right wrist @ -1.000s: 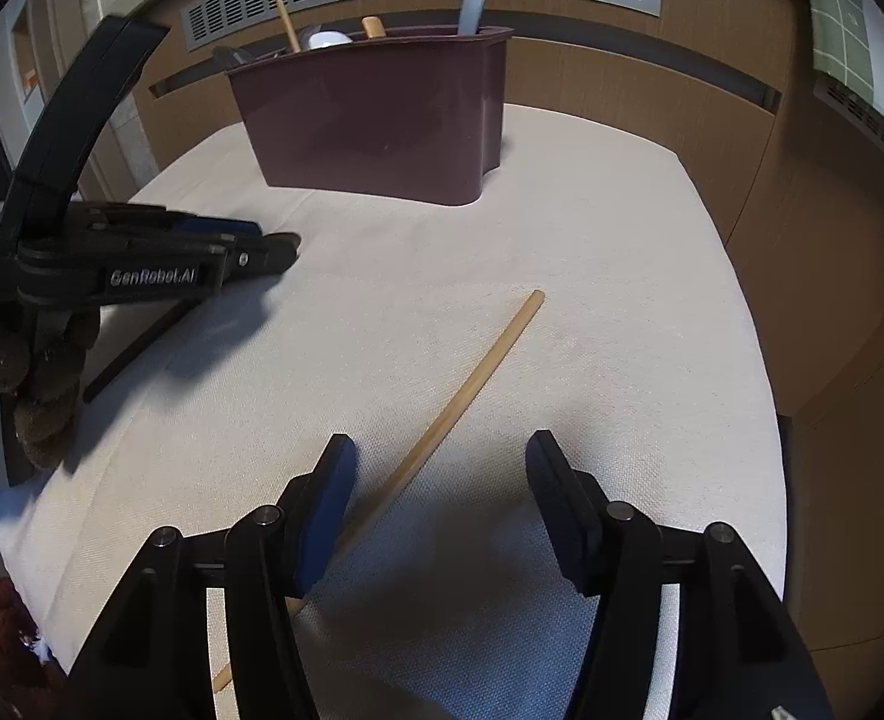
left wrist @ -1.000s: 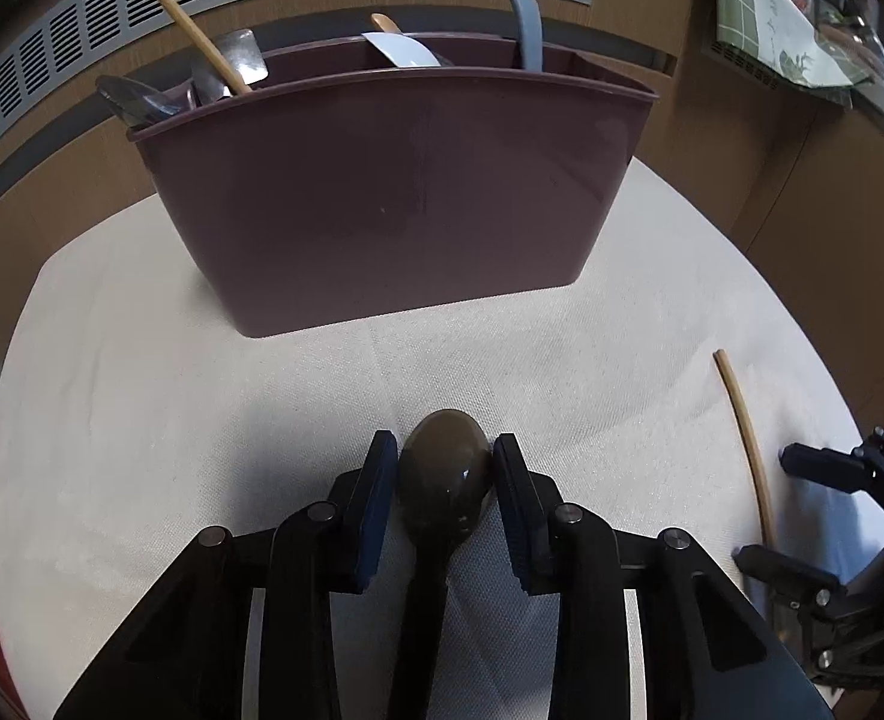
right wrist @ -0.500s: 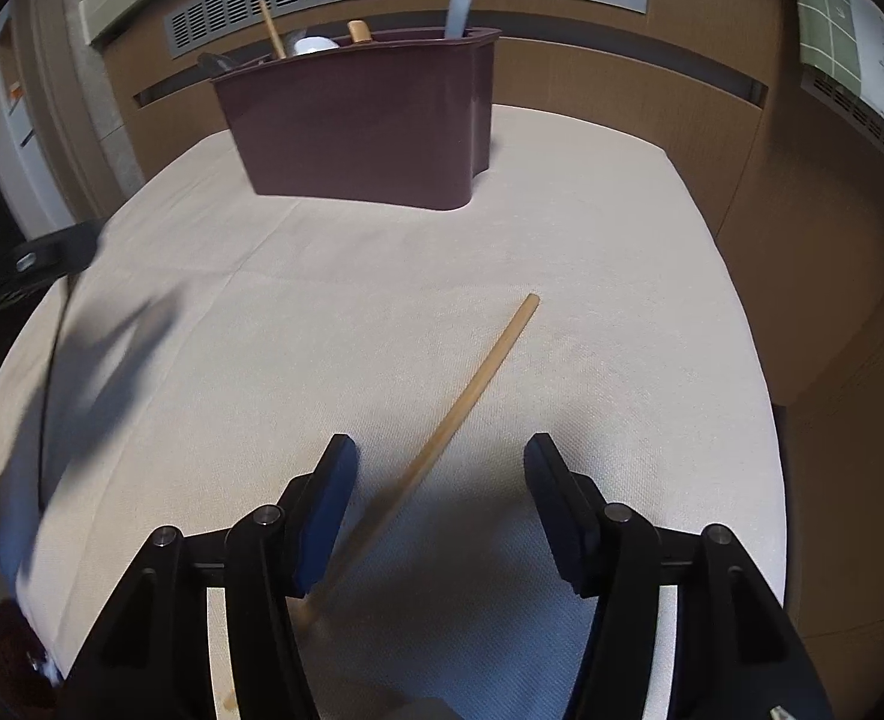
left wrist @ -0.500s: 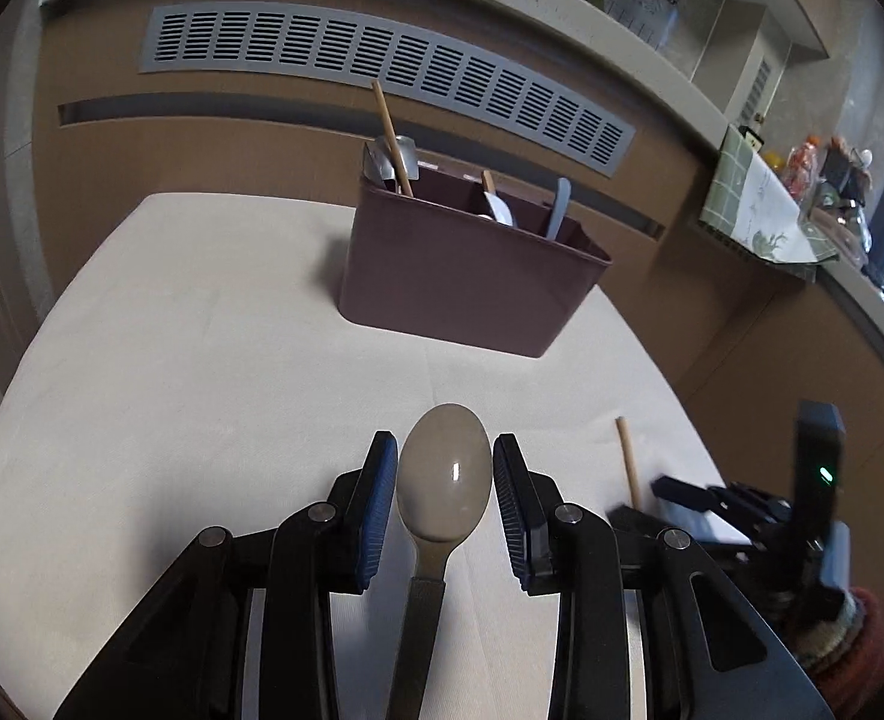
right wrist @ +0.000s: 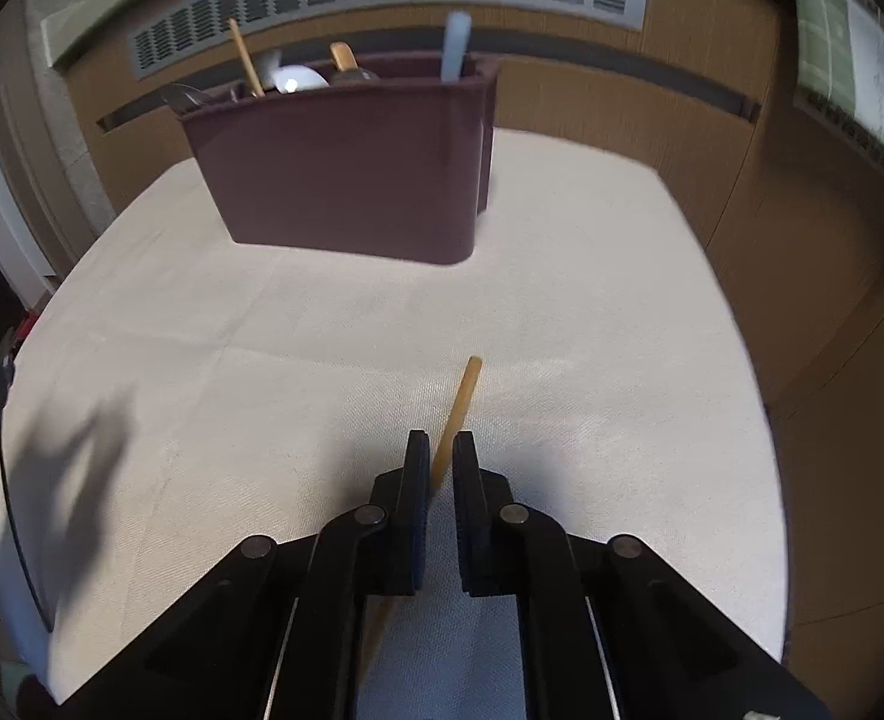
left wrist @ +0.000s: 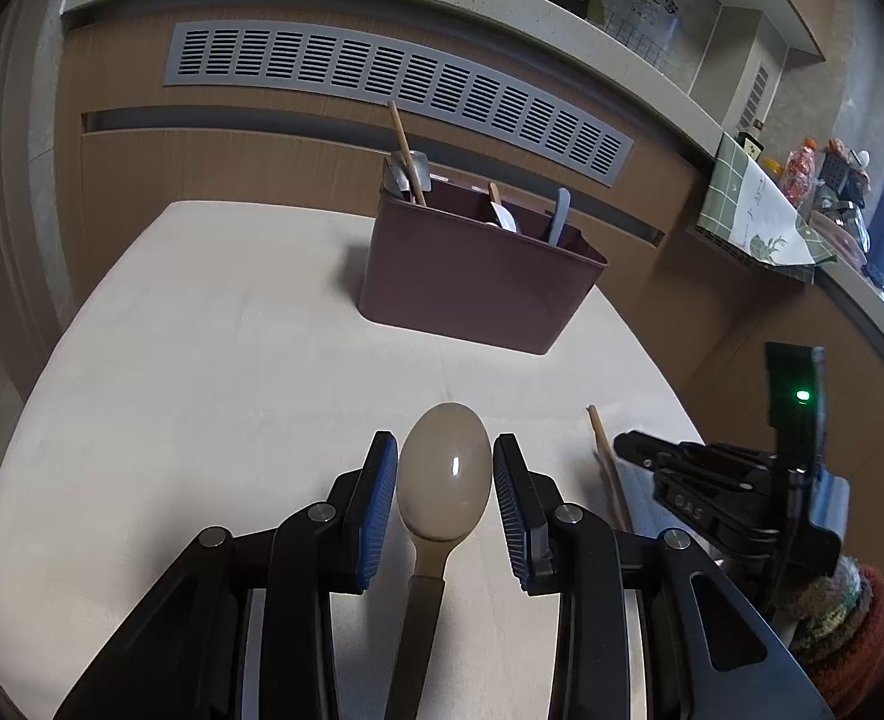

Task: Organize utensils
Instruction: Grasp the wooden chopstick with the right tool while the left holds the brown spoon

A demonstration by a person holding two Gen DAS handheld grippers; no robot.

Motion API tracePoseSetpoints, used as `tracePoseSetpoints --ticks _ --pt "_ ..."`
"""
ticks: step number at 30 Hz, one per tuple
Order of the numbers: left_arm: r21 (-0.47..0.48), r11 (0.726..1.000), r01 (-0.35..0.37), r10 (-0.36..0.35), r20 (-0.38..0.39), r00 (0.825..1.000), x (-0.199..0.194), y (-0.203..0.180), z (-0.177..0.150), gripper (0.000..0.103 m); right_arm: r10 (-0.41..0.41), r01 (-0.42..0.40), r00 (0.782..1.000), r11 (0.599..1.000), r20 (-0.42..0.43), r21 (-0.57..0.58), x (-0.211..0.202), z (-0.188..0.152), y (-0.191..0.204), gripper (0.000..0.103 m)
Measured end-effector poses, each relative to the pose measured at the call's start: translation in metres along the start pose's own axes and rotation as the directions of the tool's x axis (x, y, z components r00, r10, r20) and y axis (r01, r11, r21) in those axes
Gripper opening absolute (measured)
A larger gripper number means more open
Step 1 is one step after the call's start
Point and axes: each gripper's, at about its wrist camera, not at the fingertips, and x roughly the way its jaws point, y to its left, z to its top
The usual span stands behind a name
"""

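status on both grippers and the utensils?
Left gripper holds brown spoon. Right gripper just closed on chopstick. Caddy path clear.

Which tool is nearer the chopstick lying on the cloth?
Right. The right tool has just closed on the chopstick, which passes between its jaws. The left tool is off to the chopstick's left, holding a spoon and not touching it.
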Motion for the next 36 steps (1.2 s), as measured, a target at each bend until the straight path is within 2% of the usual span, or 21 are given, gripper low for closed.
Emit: tracePoseSetpoints --ticks 2,7,10,17,20,22,25,28,31,36 --pt "-0.002 1.000 -0.001 0.001 -0.005 1.000 0.000 -0.001 -0.002 0.034 -0.005 0.005 0.999 1.000 0.042 -0.020 -0.012 0.000 0.002 0.005" --pt "-0.007 1.000 0.002 -0.002 -0.021 1.000 0.004 -0.001 -0.003 0.034 0.083 -0.083 0.993 0.997 0.088 -0.006 -0.039 0.002 -0.005 0.005" --pt "-0.010 1.000 0.004 -0.004 -0.026 1.000 0.005 -0.001 -0.003 0.034 0.069 -0.069 0.993 0.998 0.095 -0.013 -0.043 0.001 -0.007 0.005" --pt "-0.024 1.000 0.007 -0.008 -0.043 0.999 0.008 0.003 -0.004 0.034 0.051 -0.051 0.999 0.998 0.012 0.025 -0.024 -0.012 -0.026 0.009" --pt "-0.040 0.999 0.007 -0.009 -0.056 0.998 0.011 0.006 -0.005 0.034 0.053 -0.052 0.997 0.998 -0.050 0.022 -0.014 -0.017 -0.020 0.014" --pt "-0.045 0.999 0.008 -0.011 -0.062 0.998 0.012 0.007 -0.007 0.034 0.016 -0.015 0.997 1.000 -0.073 0.014 -0.010 -0.020 -0.014 0.014" --pt "-0.043 0.999 0.008 -0.011 -0.064 0.998 0.012 0.006 -0.007 0.034 0.033 -0.034 0.993 0.999 -0.110 -0.001 0.001 -0.020 -0.008 0.014" --pt "-0.042 0.999 0.006 -0.009 -0.062 0.998 0.012 0.006 -0.007 0.034 0.054 -0.048 0.995 0.997 -0.089 0.061 0.006 -0.013 -0.012 0.014" --pt "-0.046 0.999 0.005 -0.008 -0.067 0.998 0.012 0.007 -0.007 0.034 0.140 -0.129 0.987 0.983 -0.080 0.128 0.011 -0.005 -0.017 0.014" --pt "-0.056 0.998 0.004 -0.009 -0.086 0.996 0.018 0.009 -0.007 0.034 0.145 -0.137 0.986 0.986 -0.079 0.096 0.017 -0.001 -0.005 0.014"
